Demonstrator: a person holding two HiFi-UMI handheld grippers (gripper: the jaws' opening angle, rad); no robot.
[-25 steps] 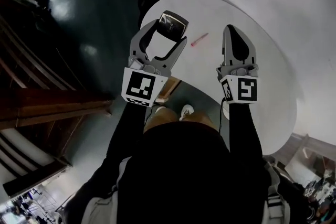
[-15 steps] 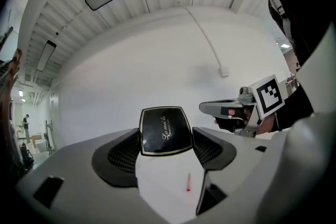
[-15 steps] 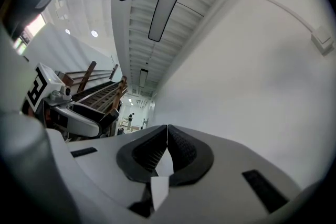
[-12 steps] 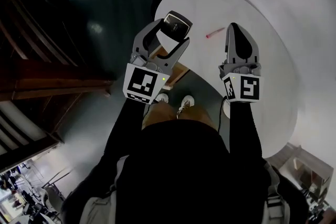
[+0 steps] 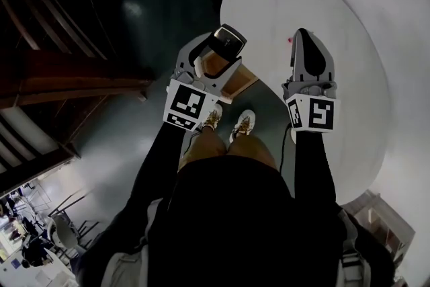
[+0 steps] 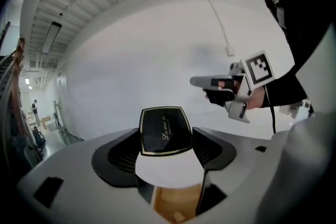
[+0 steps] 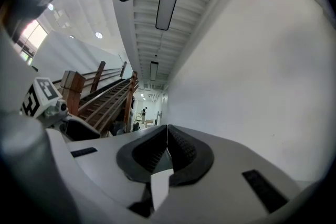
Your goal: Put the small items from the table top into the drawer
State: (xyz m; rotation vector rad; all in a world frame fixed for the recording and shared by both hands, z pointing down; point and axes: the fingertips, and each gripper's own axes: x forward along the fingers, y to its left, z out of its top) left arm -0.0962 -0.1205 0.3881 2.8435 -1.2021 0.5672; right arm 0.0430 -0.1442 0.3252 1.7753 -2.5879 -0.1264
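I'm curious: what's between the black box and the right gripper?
Head view: from black box to right gripper, bare white table, plus a pink bit.

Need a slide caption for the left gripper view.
Left gripper clamps a black gold-edged case over the open wooden drawer, with the shut right gripper beyond.

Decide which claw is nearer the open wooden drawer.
Left. The left claw hangs right above the drawer, shut on a black case. The right claw, shut and empty, is off to the side above the white table top.
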